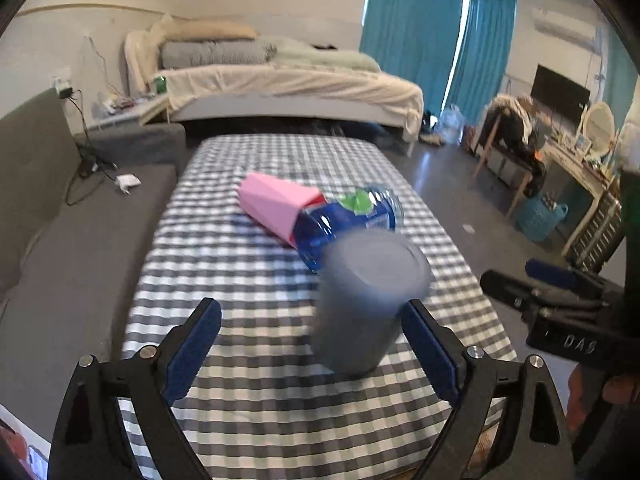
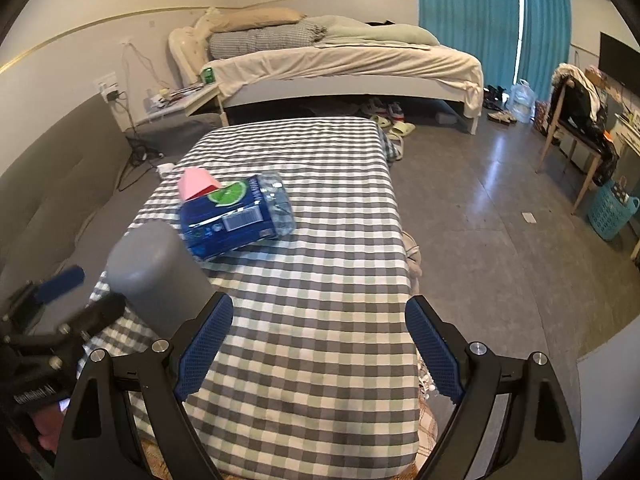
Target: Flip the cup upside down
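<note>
Grey cup [image 1: 366, 300] stands mouth-down on the checked cloth [image 1: 248, 264], blurred, just inside the left gripper's [image 1: 312, 332] right finger [image 1: 430, 350] — jaws spread wide, gripping nothing. Beyond the fingertips lie a blue bottle [image 1: 348, 220] and a pink box [image 1: 280, 204], touching. Right gripper [image 2: 320, 330] hangs open too, its fingers apart over bare cloth, the cup [image 2: 156, 276] just past its left finger [image 2: 204, 344].
</note>
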The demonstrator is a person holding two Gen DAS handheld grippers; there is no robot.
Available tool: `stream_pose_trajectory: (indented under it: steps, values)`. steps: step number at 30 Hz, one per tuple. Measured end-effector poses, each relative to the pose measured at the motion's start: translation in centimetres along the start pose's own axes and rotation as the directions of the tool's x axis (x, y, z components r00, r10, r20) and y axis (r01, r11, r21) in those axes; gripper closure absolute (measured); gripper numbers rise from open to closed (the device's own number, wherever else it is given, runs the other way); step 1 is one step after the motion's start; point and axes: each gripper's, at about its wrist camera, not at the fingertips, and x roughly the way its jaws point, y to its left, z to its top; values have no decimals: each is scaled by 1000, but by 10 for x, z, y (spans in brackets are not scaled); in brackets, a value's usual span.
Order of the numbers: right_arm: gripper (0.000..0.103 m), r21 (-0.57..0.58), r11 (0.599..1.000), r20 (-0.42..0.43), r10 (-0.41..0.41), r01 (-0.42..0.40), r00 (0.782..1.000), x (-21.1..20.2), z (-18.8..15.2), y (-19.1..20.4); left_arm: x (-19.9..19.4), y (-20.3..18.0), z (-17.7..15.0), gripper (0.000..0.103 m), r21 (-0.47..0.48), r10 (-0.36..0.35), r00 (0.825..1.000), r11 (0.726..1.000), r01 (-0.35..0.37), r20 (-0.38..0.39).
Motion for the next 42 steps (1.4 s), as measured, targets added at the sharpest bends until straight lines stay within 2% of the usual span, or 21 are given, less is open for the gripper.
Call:
stream_pose_trajectory:
  steps: [5,9,14,15,18,30,42]
  values:
    - [15,-31,999,17,11,-10,1000,-8,-1,8,-13,13,2,2,-49,8,999,999,-5,52]
    - [15,-61,998,41,17,-14,999,-16,-2,15,-18,19,5,2,-74,68,995,995,-63,79]
    - [13,-103,995,53,-6,11,999,-22,-6,25,-20,22,4,2,-57,128,987,991,-123,97]
    - [9,-113,993,63,-13,20,998,-25,-7,27,-21,23,3,1,-54,130,986,991,-125,104]
    - [7,-120,992,81,-15,25,997,-29,-10,29,-23,26,-1,0,-62,134,985,990,-128,106]
    - [6,-103,994,82,-22,30,996,-31,-9,25,-23,15,-6,0,-10,122,988,992,-122,93]
    - [6,-100,995,79,-20,28,997,-32,-8,24,-21,16,-6,0,-29,134,987,991,-132,90]
